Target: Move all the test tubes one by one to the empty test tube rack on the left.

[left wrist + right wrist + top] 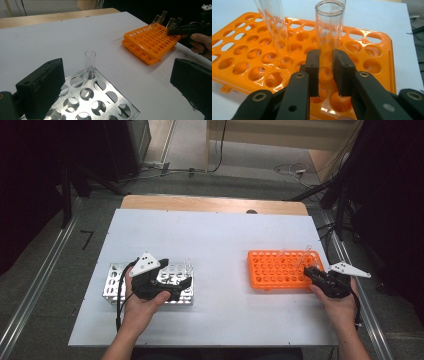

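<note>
Right gripper view showed the right gripper clamped on a clear test tube standing in the orange rack, pads pressing its lower wall from both sides. The tube's long axis ran close to vertical, its open mouth up, the closed end down in its hole. A second tube stood just beside it (easy to knock). A clean lift would go straight along that axis, without tilting, until the bottom cleared the rack. The left gripper hung open over the metal rack, which held one upright tube.
</note>
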A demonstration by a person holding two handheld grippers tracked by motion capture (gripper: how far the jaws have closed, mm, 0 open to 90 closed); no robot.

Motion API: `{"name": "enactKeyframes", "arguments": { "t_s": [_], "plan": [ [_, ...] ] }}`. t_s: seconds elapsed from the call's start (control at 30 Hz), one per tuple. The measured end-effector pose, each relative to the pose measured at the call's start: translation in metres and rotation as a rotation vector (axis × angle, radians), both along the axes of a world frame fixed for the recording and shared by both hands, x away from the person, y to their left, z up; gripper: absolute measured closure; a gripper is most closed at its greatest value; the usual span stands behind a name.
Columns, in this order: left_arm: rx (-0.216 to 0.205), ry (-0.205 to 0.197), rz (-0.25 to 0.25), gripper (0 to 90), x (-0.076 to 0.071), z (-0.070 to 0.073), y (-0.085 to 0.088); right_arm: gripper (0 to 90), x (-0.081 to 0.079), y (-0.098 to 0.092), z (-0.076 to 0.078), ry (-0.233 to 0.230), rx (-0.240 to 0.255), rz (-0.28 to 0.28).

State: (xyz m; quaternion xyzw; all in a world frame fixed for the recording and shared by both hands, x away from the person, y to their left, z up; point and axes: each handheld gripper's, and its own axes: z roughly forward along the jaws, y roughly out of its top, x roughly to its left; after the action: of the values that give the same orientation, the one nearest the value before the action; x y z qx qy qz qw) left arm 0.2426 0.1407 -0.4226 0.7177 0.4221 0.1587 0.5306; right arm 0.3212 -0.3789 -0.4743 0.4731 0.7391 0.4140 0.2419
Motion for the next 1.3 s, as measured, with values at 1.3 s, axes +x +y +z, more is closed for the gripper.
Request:
{"name": "enactKeyframes", "arguments": {
  "t_s": [1.3],
  "plan": [
    [0.013,-0.014,-0.056,0.0,-0.004,0.005,-0.016,74.1,-0.049,0.046,0.058,-0.047,0.051,0.155]
  ]
}}
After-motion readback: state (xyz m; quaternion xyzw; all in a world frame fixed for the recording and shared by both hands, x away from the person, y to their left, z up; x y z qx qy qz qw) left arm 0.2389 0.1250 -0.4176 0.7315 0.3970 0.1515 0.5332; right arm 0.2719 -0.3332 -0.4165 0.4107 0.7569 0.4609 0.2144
